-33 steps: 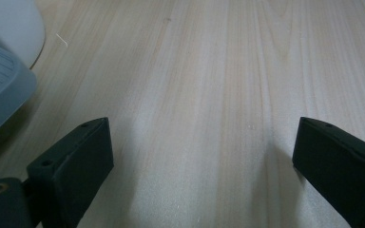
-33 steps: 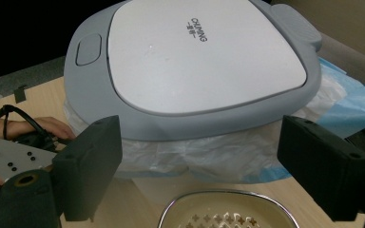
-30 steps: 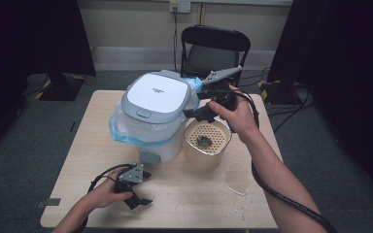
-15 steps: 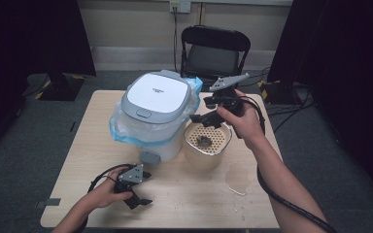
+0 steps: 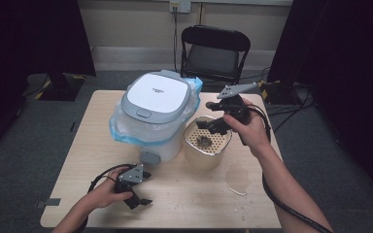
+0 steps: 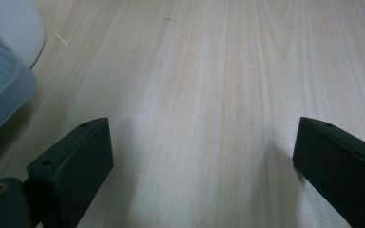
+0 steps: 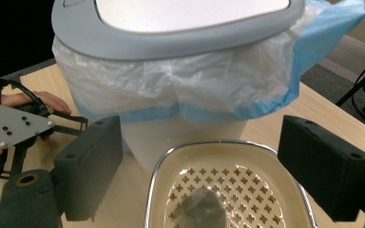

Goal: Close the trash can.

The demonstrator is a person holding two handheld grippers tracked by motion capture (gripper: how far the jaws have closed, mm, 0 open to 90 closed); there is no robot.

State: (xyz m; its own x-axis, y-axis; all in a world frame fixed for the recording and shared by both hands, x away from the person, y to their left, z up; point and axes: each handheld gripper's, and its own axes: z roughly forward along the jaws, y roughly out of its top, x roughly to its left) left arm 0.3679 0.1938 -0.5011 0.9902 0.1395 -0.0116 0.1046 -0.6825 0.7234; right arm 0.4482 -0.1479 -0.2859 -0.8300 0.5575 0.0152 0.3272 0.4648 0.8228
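Observation:
A white bin point(image 5: 155, 114) with a grey-rimmed shut lid and a blue-edged plastic liner stands mid-table. Beside it on the right sits a cream perforated basket point(image 5: 208, 145) with a dark wet clump point(image 5: 205, 141) inside. My right gripper point(image 5: 212, 117) hovers open just above the basket's far rim; in the right gripper view its wide-set jaws frame the basket point(image 7: 228, 187), the clump point(image 7: 202, 206) and the bin point(image 7: 171, 80). My left gripper point(image 5: 146, 188) rests open on the table near the front left, nothing between its jaws point(image 6: 202, 152).
A wet patch point(image 5: 235, 178) marks the wooden table point(image 5: 77, 145) in front of the basket. A small grey block point(image 5: 149, 158) sits at the bin's foot. A black chair point(image 5: 214, 53) stands behind the table. The bin's base point(image 6: 2, 80) is at the left gripper view's left edge.
My right gripper has drifted right and down, from beside the bin's lid to over the basket. The left gripper has stayed put.

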